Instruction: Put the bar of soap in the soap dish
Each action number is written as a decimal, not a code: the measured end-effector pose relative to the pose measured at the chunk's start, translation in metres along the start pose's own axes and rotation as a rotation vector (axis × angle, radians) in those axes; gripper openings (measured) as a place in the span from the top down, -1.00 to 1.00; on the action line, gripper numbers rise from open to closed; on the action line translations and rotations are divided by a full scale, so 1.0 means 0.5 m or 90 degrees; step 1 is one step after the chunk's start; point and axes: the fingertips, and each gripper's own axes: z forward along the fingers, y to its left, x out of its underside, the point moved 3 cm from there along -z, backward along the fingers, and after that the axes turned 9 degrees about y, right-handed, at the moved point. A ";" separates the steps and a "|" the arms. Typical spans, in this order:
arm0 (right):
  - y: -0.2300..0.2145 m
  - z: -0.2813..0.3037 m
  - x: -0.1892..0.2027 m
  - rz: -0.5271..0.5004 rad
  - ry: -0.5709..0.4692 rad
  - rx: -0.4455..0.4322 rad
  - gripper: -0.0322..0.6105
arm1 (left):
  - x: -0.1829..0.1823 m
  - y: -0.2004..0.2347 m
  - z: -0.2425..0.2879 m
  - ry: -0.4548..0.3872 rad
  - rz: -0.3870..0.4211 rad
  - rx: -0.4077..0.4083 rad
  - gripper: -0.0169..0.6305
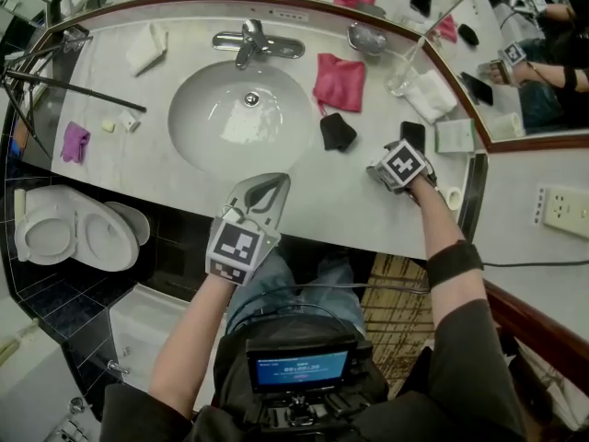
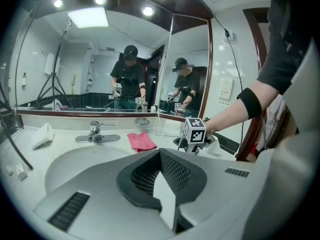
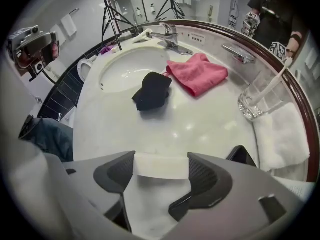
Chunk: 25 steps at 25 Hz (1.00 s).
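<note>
A white bar of soap (image 3: 161, 167) sits between the two dark pads of my right gripper (image 3: 161, 170), and both pads touch its ends. That gripper (image 1: 394, 175) points steeply down at the counter right of the basin, and its marker cube hides the soap in the head view. The chrome soap dish (image 1: 367, 37) stands at the back beside the faucet (image 1: 253, 42), and shows as the chrome soap dish (image 3: 240, 53) in the right gripper view. My left gripper (image 1: 266, 188) hangs shut and empty over the counter's front edge; its jaws (image 2: 161, 156) meet with nothing in them.
A pink cloth (image 1: 339, 81) and a black cloth (image 1: 337, 132) lie between the basin (image 1: 212, 122) and my right gripper. A glass (image 3: 255, 100) holding a toothbrush, a white folded towel (image 3: 280, 139) and a black phone (image 1: 413, 134) crowd the right end. A toilet (image 1: 64, 233) stands lower left.
</note>
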 end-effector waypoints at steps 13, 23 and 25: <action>-0.015 -0.056 -0.033 0.049 -0.170 0.037 -0.13 | -0.012 0.002 0.040 0.007 0.020 0.014 0.95; -0.036 -0.156 -0.128 0.119 -0.376 0.088 -0.13 | -0.011 0.054 0.050 0.012 0.027 -0.005 0.95; -0.038 -0.185 -0.153 0.134 -0.440 0.102 -0.13 | -0.010 0.069 0.052 0.008 0.022 -0.015 0.95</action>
